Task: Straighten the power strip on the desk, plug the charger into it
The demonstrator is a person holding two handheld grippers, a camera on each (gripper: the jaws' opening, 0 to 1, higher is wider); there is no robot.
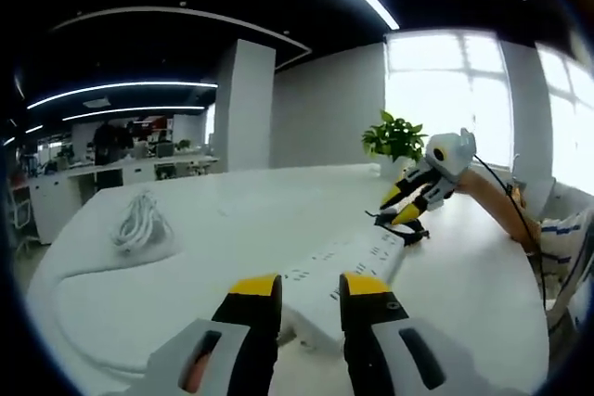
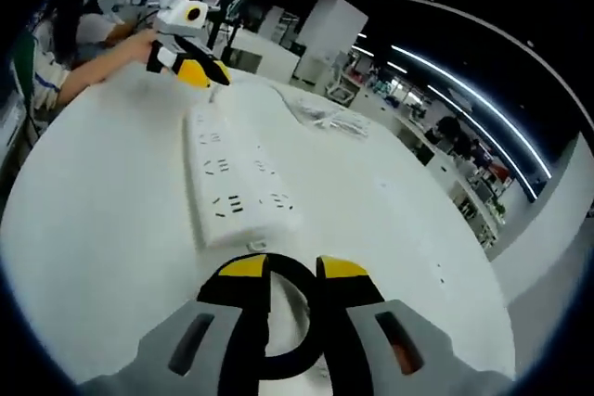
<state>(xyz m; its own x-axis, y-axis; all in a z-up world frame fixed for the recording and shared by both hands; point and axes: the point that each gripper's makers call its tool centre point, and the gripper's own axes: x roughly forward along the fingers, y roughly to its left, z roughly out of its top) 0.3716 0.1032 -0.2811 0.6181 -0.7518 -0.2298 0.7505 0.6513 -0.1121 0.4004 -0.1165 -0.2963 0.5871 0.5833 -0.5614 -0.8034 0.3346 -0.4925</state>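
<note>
Nothing I could read anywhere: no lettering or numbers showed on the power strip (image 2: 232, 178) at my twelve o'clock.

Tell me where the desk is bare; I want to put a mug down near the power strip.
Bare desk lies between the power strip and the coiled cable, and on the strip's window side toward the plant. It is crowded at both strip ends, where the left gripper and right gripper sit.

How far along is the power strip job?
Done: nothing clearly. The power strip lies flat on the desk, sockets empty. In hand: left gripper and right gripper sit open at opposite ends of the strip, a black cord looping between the right one's jaws. Left: straightening, then plugging in; the white coiled cable lies apart, untouched.
</note>
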